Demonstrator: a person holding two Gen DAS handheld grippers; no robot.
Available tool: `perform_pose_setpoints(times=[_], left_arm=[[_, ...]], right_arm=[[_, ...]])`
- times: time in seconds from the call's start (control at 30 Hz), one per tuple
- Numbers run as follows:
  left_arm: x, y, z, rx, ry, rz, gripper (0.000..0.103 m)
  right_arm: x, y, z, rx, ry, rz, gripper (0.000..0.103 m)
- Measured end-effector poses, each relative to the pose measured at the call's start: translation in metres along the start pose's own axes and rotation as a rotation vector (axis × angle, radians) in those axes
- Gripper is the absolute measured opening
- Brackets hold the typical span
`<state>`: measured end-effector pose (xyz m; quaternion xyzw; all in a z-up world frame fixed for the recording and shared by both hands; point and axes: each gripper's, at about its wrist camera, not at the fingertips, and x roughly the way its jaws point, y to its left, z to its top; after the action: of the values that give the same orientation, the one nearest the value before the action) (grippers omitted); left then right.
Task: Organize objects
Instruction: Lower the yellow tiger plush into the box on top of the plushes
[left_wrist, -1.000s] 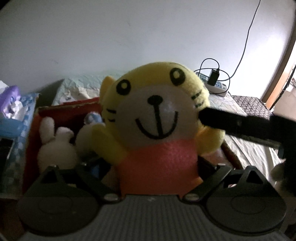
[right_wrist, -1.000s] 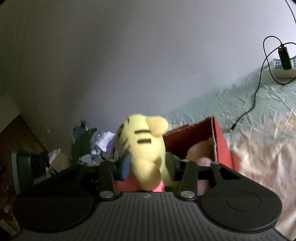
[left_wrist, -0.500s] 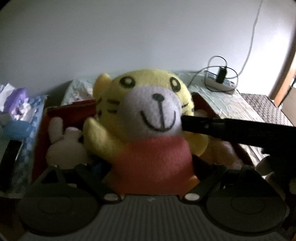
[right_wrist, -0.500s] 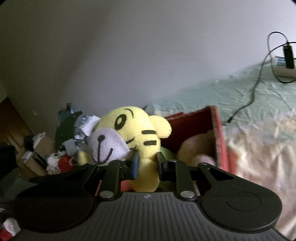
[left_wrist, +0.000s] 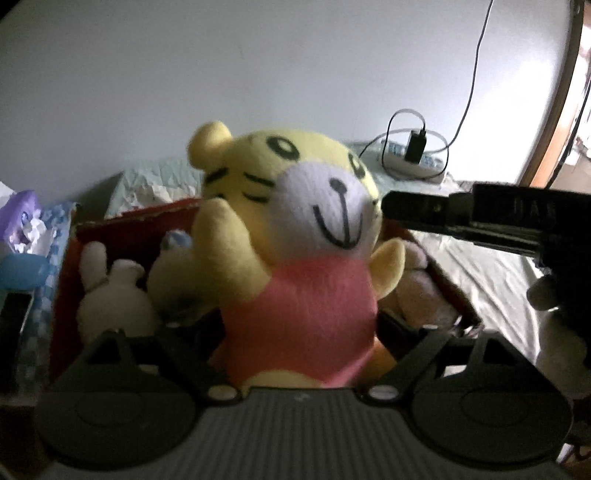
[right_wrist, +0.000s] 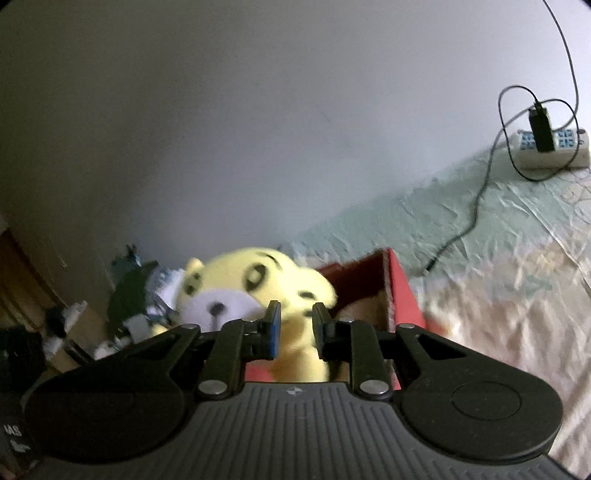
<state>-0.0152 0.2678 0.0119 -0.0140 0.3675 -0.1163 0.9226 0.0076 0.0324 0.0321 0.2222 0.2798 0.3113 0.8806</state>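
Note:
A yellow tiger plush (left_wrist: 295, 236) in a pink shirt stands upright and tilted over the red box (left_wrist: 140, 218). Its body sits between the wide-spread fingers of my left gripper (left_wrist: 295, 325), whose tips it hides. My right gripper (left_wrist: 386, 210) reaches in from the right and meets the plush's cheek. In the right wrist view, my right gripper (right_wrist: 297, 325) is shut on a yellow part of the blurred tiger plush (right_wrist: 236, 280), with the red box (right_wrist: 400, 291) behind.
Inside the box lie a white bunny plush (left_wrist: 110, 295) on the left and a pale plush (left_wrist: 421, 291) on the right. A power strip (left_wrist: 410, 162) with a cable rests on the bed by the wall. Cluttered tissue packs (left_wrist: 22, 221) sit left of the box.
The tiger plush has sunk lower toward the box, tilted, and turned its face toward the right gripper. The right gripper has stayed at its cheek.

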Motion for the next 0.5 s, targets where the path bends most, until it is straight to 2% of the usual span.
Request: perform_pose_setpoints(times=[0.1, 0.2, 0.33, 0.5], left_arm=[[-0.014, 0.001, -0.002, -0.007, -0.039, -0.027, 0.088], [-0.017, -0.003, -0.003, -0.003, -0.048, -0.045, 0.088], [-0.003, -0.009, -0.002, 0.015, -0.022, -0.021, 0.089], [-0.001, -0.017, -0.004, 0.026, -0.027, -0.059, 0.090]], right_arm=[[-0.004, 0.011, 0.004, -0.015, -0.027, 0.059, 0.022], [0.003, 0.020, 0.005, -0.061, 0.003, 0.091, 0.022], [0.021, 0.022, -0.002, -0.095, 0.067, 0.052, 0.021], [0.025, 0.015, 0.001, -0.100, 0.089, -0.019, 0.017]])
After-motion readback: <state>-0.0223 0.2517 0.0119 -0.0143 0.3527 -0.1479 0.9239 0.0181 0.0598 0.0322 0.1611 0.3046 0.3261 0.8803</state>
